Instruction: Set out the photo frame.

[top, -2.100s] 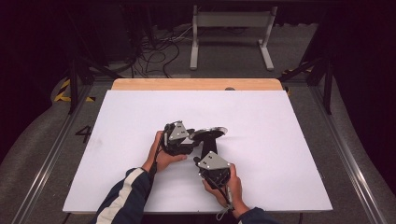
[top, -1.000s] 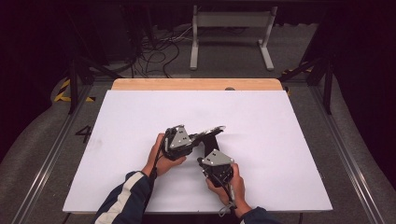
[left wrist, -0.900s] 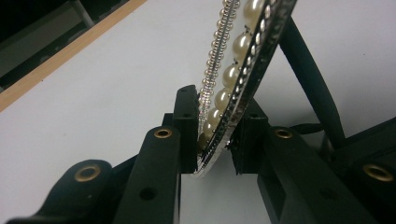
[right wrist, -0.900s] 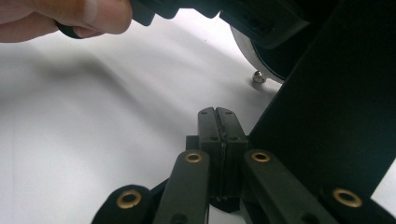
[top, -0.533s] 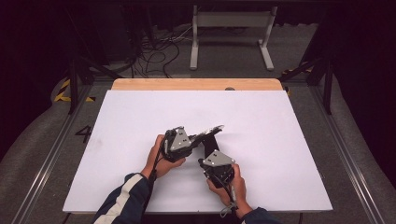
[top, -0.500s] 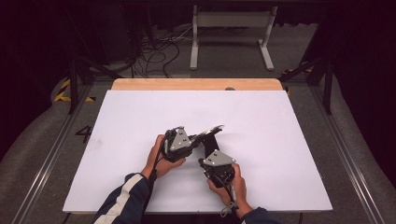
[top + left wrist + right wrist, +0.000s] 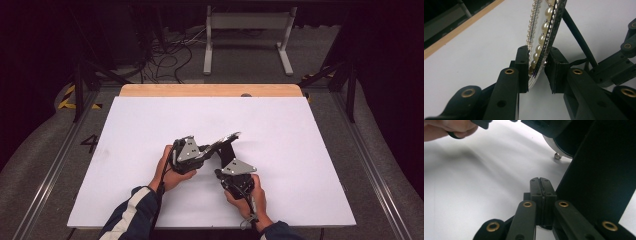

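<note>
A round frame point(image 7: 226, 139) with a pearl-and-bead rim point(image 7: 541, 42) is held tilted up above the white table point(image 7: 300, 140). My left gripper point(image 7: 537, 72) is shut on its lower rim, one pad on each face; in the high view it point(image 7: 209, 150) reaches in from the left. A black flat back strut point(image 7: 599, 170) hangs from the frame point(image 7: 559, 147). My right gripper point(image 7: 540, 182) is shut with nothing between its jaws, just left of that strut. From above, it point(image 7: 227, 164) points up under the frame.
The white sheet lies on a wooden tabletop whose far edge point(image 7: 210, 90) shows. On the floor beyond are cables point(image 7: 170, 50) and a grey metal stand point(image 7: 247, 22). A dark rail point(image 7: 372, 165) runs along the table's right side.
Since the oldest frame my right hand has shifted slightly to the right under the frame. Over the last second both hands and the frame have kept still.
</note>
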### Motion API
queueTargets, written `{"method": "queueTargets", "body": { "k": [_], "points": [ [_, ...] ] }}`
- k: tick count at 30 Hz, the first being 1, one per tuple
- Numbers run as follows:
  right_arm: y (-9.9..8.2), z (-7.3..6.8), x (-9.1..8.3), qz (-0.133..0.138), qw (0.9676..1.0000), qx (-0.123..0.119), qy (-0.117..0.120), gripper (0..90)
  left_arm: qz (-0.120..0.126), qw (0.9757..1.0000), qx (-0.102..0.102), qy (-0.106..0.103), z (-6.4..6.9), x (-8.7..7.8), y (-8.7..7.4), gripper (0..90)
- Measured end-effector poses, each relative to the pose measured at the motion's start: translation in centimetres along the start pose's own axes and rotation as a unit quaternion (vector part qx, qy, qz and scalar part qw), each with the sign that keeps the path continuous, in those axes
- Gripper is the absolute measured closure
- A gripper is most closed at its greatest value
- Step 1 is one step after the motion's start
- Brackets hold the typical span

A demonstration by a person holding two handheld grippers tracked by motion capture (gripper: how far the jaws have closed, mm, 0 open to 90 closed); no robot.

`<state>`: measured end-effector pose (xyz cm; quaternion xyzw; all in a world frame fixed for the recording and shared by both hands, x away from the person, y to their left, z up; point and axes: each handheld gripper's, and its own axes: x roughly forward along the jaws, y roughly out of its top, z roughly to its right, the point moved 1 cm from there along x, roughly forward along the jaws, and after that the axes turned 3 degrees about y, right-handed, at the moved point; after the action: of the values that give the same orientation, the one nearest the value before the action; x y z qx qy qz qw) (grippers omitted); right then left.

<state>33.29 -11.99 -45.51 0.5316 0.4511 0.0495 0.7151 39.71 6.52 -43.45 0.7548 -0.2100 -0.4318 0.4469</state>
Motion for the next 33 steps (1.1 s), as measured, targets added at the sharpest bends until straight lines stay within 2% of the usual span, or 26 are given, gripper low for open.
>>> {"method": "queueTargets", "body": {
  "k": [5, 10, 16, 22, 27, 33],
  "points": [
    [0.0, 0.3, -0.3, 0.0, 1.0, 0.002, 0.0, 90.0, 0.002, 1.0, -0.001, -0.001, 0.1, -0.4, 0.1, 75.0],
    [0.0, 0.7, -0.5, 0.002, 1.0, 0.009, -0.003, 90.0, -0.009, 0.9999, 0.006, 0.001, 0.2, -0.6, 0.3, 75.2],
    [0.0, 1.5, -1.0, 0.008, 0.9998, 0.018, -0.002, 90.0, -0.016, 0.9999, -0.002, 0.003, 0.4, -1.0, 0.3, 75.0],
    [0.0, 1.6, -1.1, 0.009, 0.9998, 0.018, -0.003, 90.0, -0.007, 0.9999, -0.007, 0.001, 0.3, -1.4, 0.3, 73.3],
    [0.1, 1.6, -1.1, 0.008, 0.9999, 0.013, -0.003, 90.0, -0.035, 0.9992, 0.019, 0.008, 0.3, -1.6, -0.3, 72.8],
    [0.1, 0.9, -0.6, 0.002, 1.0, 0.003, 0.004, 90.0, -0.04, 0.9992, 0.008, -0.001, -0.1, -1.1, -1.4, 73.7]
  ]
}}
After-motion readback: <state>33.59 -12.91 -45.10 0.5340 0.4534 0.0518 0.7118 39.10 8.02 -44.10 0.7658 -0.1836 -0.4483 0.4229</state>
